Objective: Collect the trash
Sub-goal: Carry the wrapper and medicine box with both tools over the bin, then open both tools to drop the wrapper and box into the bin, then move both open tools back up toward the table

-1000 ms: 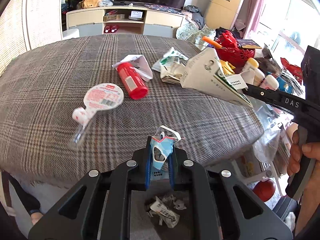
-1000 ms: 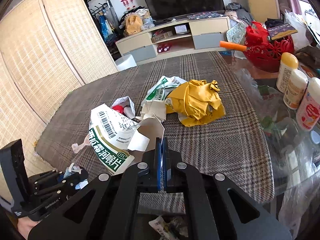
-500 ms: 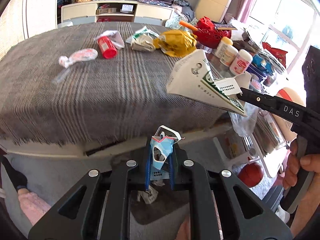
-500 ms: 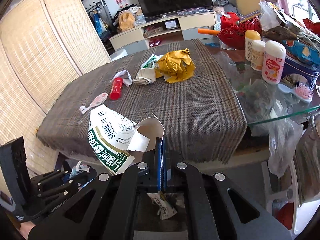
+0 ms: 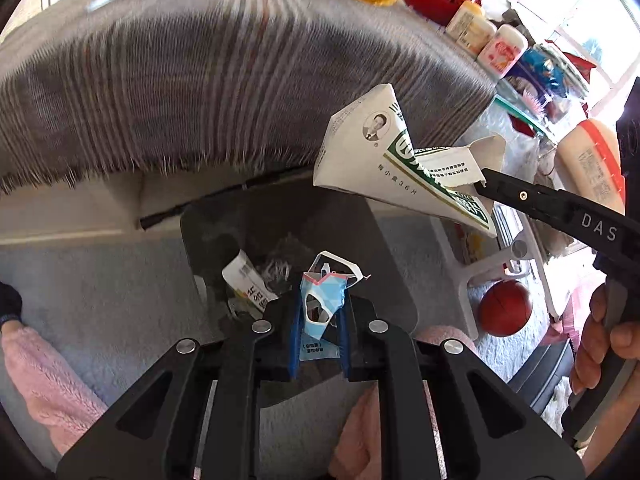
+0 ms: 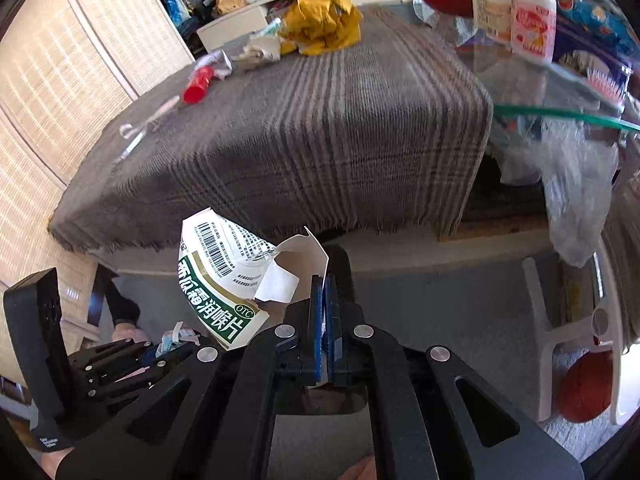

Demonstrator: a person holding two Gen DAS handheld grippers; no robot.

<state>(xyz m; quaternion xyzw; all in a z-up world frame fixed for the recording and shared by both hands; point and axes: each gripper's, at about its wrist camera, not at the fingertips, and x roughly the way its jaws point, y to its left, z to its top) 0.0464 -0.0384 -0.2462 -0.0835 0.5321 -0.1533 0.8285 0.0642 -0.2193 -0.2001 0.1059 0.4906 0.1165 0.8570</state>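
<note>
My left gripper is shut on a small torn blue-and-white wrapper, right above a dark trash bin on the floor. Crumpled paper lies inside the bin. To the right my right gripper is shut on the flap of a flattened white-and-green medicine box. In the right wrist view its jaws pinch that box, and the left gripper sits low at the left. More trash lies on the plaid table: a red tube, a yellow crumpled bag and white wrappers.
A glass table with bottles adjoins the plaid one on the right. Below it hang plastic bags, with a white stool and a red ball beside them. Pink fuzzy fabric flanks the bin. A hand grips the right handle.
Both grippers have drawn back off the table and sunk toward the floor, tipping downward. The bin now fills the view under the left gripper. Each keeps its hold.
</note>
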